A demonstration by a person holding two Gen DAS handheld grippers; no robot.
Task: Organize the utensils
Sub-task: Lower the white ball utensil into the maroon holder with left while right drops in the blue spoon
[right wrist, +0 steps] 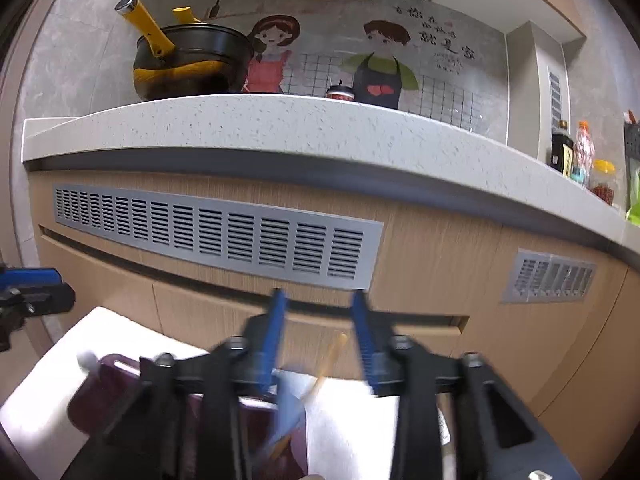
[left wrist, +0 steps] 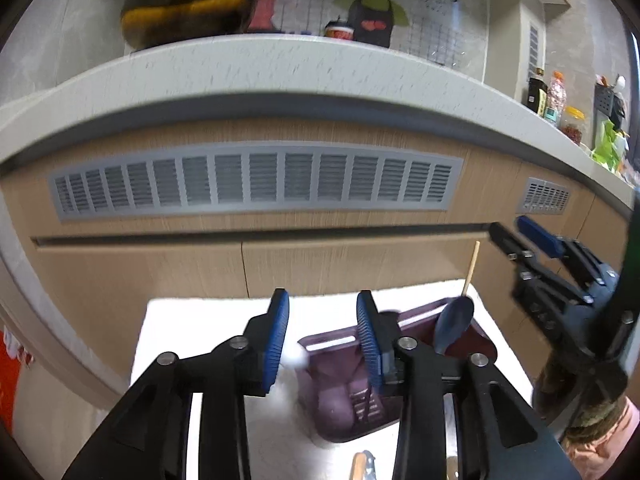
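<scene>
Now both grippers, left (left wrist: 322,320) and right (right wrist: 320,316), stand part open and hold nothing; a blue spoon (left wrist: 454,324) stands tilted in the purple basket (left wrist: 486,346), below them.

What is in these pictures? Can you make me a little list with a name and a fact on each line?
surface: white table top in front of a wood-fronted kitchen counter
basket: purple basket on the white top
spoon: blue spoon with a wooden handle, leaning up out of the basket
left gripper: open, nothing between its pads
right gripper: open, blurred, nothing gripped
pot: black and yellow pot up on the counter
</scene>
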